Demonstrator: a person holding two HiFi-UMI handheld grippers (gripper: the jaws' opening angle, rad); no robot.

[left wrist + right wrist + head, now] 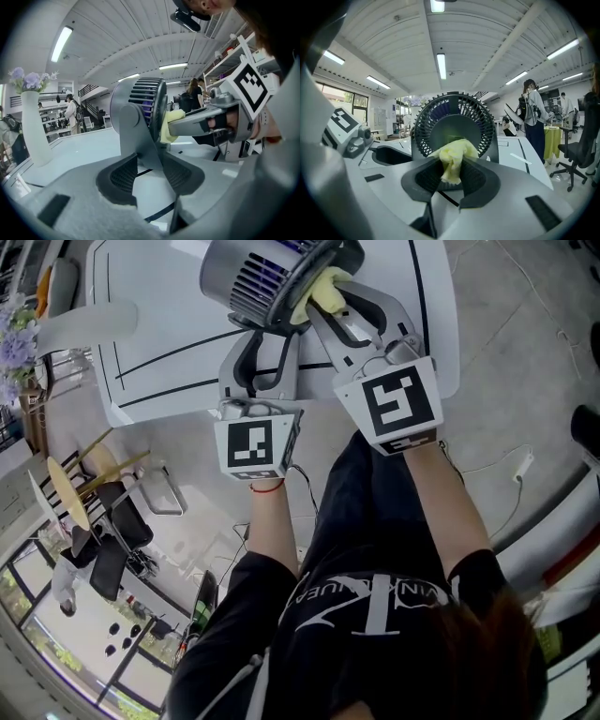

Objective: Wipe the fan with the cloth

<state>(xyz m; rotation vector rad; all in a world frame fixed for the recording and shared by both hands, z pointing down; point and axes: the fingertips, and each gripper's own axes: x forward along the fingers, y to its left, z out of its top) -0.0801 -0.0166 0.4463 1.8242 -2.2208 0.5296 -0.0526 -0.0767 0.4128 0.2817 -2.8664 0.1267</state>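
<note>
Fingers (421, 182) of our right gripper (451, 178) clench the yellow cloth (452, 158) against the grille of the fan (440, 110). The left gripper (150, 174) clasps its stand, steadying it on the surface (159, 334). We judge wiping under way; next we sweep across the grille.

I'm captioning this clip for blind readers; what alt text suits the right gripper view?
The right gripper, its jaws shut on a crumpled yellow cloth, holds the cloth against the front of a grey fan with a dark grille, which stands on a white table. A person stands in the workshop behind.
</note>
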